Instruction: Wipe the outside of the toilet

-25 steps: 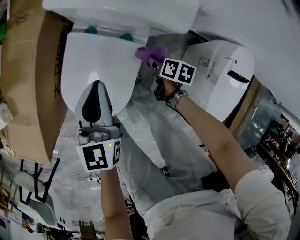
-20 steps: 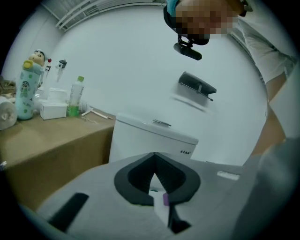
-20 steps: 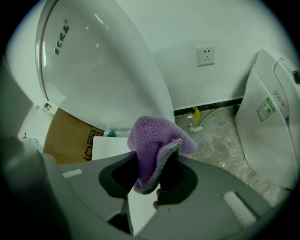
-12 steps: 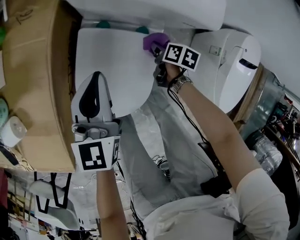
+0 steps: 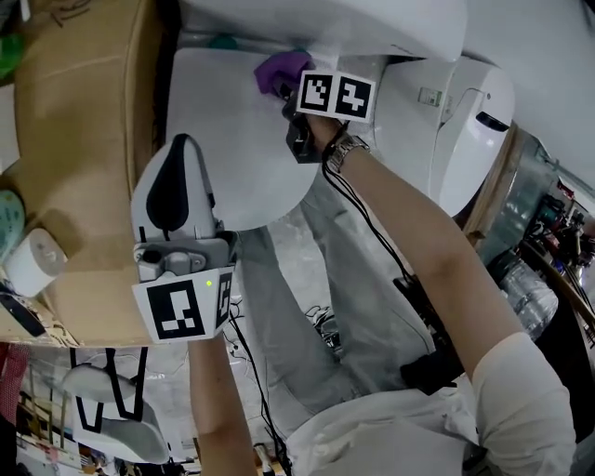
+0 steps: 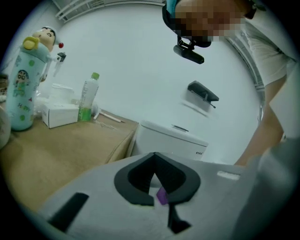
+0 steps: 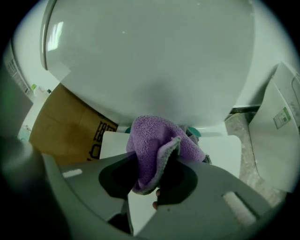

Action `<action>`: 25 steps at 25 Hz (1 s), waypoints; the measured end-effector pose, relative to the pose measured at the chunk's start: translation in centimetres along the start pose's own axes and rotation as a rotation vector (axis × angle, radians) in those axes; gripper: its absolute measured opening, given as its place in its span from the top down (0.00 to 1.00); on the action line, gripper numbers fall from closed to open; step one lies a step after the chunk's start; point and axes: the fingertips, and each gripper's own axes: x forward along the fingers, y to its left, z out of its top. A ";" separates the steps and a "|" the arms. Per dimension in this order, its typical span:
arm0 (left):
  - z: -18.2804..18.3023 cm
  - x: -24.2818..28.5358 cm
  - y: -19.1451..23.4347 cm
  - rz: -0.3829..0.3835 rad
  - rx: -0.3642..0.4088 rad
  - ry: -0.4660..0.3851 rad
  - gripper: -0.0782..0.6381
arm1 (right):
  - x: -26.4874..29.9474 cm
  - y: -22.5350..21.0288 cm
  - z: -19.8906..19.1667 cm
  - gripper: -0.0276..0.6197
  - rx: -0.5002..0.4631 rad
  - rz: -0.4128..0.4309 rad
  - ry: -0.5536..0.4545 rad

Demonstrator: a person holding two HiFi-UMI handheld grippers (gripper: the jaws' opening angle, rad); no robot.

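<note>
Beside a cardboard box, the left tool hovers over the closed toilet lid, its jaws drawn together on nothing. To its right, the right tool grips a bunched purple cloth and holds it at the rear of the lid, just under the tank and near a teal hinge cap. A second white fixture stands further right. The wiping looks to be at an early stage. Nothing shows which parts are done, so the tank, the lid's front and the bowl's sides likely remain.
</note>
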 end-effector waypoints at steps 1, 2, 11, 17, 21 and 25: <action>0.1 -0.4 0.6 0.005 -0.010 -0.009 0.88 | 0.7 1.4 -0.1 0.80 -0.023 0.010 0.008; 0.1 -0.8 1.2 0.007 -0.019 -0.016 0.88 | 1.5 2.7 -0.1 0.80 -0.041 0.019 0.013; 1.4 -2.9 0.5 -0.015 -0.064 -0.070 0.88 | 4.8 10.6 0.6 0.80 -0.133 0.084 0.025; 1.8 -4.7 0.5 0.009 -0.066 -0.087 0.88 | 6.7 15.0 0.3 0.80 -0.193 0.142 0.029; 2.2 -6.0 1.4 0.081 -0.067 -0.097 0.88 | 7.3 16.4 -0.4 0.80 -0.212 0.179 0.070; 3.7 -7.3 2.1 0.172 -0.048 -0.128 0.88 | 7.6 17.8 -1.1 0.80 -0.260 0.208 0.122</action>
